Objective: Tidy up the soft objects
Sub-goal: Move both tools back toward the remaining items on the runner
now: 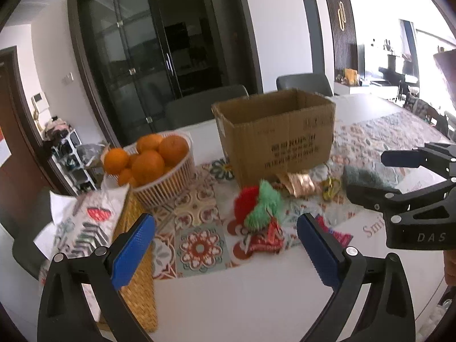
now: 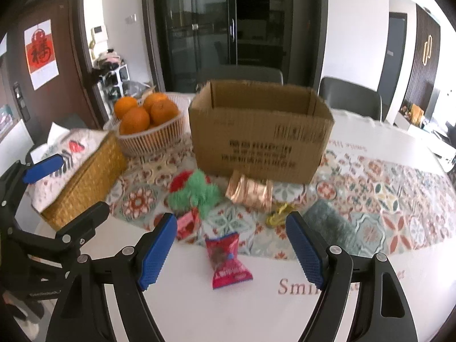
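An open cardboard box [image 1: 276, 136] [image 2: 259, 134] stands on a patterned table runner. In front of it lie a green fluffy ball [image 1: 263, 205] [image 2: 196, 193] against a red one [image 1: 246, 199] [image 2: 179, 181], a copper foil pack [image 2: 250, 192], a small yellow item [image 2: 278, 213], a grey-green cloth [image 2: 327, 222] and a red snack packet [image 2: 228, 259]. My left gripper [image 1: 226, 252] hovers open short of the fluffy balls, holding nothing. My right gripper [image 2: 230, 250] is open above the snack packet, its pads clear of it.
A white basket of oranges [image 1: 168, 171] and a woven tissue box [image 2: 85, 179] stand at the left. Dark chairs [image 2: 350, 97] sit behind the white table [image 1: 242, 299]. Each gripper shows at the edge of the other's view.
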`<move>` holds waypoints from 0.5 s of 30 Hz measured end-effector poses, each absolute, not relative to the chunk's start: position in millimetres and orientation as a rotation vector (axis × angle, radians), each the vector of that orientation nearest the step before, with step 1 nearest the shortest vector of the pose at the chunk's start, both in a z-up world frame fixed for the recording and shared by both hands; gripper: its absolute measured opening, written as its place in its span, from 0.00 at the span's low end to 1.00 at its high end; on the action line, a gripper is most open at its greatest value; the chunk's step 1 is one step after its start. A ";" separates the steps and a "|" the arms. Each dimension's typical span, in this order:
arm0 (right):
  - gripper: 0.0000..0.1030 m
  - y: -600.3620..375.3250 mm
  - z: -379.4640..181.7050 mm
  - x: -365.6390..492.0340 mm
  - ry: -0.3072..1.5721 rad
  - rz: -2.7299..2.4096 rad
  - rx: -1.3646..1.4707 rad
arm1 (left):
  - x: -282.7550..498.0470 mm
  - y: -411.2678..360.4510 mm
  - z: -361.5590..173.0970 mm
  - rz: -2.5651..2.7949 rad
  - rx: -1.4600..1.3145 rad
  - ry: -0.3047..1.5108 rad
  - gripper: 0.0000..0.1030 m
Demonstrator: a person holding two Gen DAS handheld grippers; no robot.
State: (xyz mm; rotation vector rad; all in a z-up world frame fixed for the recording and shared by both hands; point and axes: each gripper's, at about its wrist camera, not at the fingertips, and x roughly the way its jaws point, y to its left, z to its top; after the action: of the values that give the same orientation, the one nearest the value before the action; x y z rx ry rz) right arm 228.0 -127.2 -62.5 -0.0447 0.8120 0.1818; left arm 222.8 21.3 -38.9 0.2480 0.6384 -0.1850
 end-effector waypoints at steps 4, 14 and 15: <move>0.77 -127.0 -82.6 227.6 0.869 0.181 -0.038 | 224.4 21.3 -54.2 -0.200 0.253 0.672 0.98; 0.77 -124.5 -126.9 239.2 0.987 0.180 -0.054 | 244.6 18.6 -102.5 -0.261 0.291 0.787 0.98; 0.77 -123.7 -130.2 240.7 0.997 0.181 -0.058 | 246.8 18.9 -106.3 -0.264 0.290 0.795 0.98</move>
State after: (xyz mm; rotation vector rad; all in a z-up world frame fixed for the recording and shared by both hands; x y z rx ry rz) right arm 240.7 -123.7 -130.2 -0.0585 0.9972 0.1813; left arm 246.8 18.9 -106.3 0.2900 0.7948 -0.2640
